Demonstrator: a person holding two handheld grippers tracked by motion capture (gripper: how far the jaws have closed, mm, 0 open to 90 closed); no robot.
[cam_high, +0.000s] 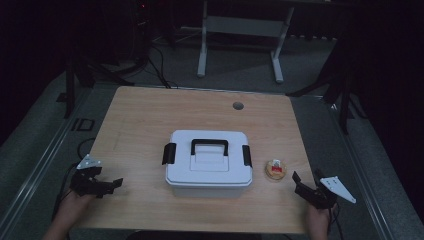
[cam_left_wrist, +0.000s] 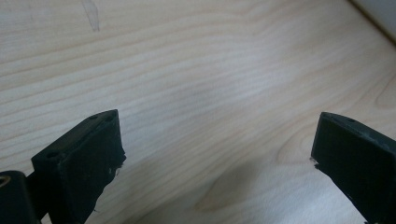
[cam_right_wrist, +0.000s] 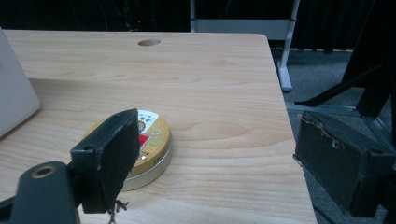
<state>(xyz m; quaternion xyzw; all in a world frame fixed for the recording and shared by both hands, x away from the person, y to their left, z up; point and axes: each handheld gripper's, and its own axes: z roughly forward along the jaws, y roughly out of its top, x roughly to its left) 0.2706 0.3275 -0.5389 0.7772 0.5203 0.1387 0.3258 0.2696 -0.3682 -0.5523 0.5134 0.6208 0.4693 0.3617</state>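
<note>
A white lidded storage box (cam_high: 208, 162) with a black handle and black side latches sits in the middle of the wooden table (cam_high: 150, 115); its lid is down. Just right of it lies a small round gold tin (cam_high: 275, 169) with a red and white label, seen close in the right gripper view (cam_right_wrist: 152, 142). My right gripper (cam_high: 306, 183) rests near the table's front right corner, open, its left jaw partly covering the tin (cam_right_wrist: 152, 142). My left gripper (cam_high: 111, 185) lies at the front left, open over bare wood (cam_left_wrist: 210, 93), pointing toward the box.
A round cable hole (cam_high: 238, 106) sits near the table's far edge. Beyond the table stands a white metal frame (cam_high: 240, 30) on grey carpet. The table's right edge (cam_right_wrist: 285, 121) is close to my right gripper. Black stand legs (cam_high: 345, 95) are at the far right.
</note>
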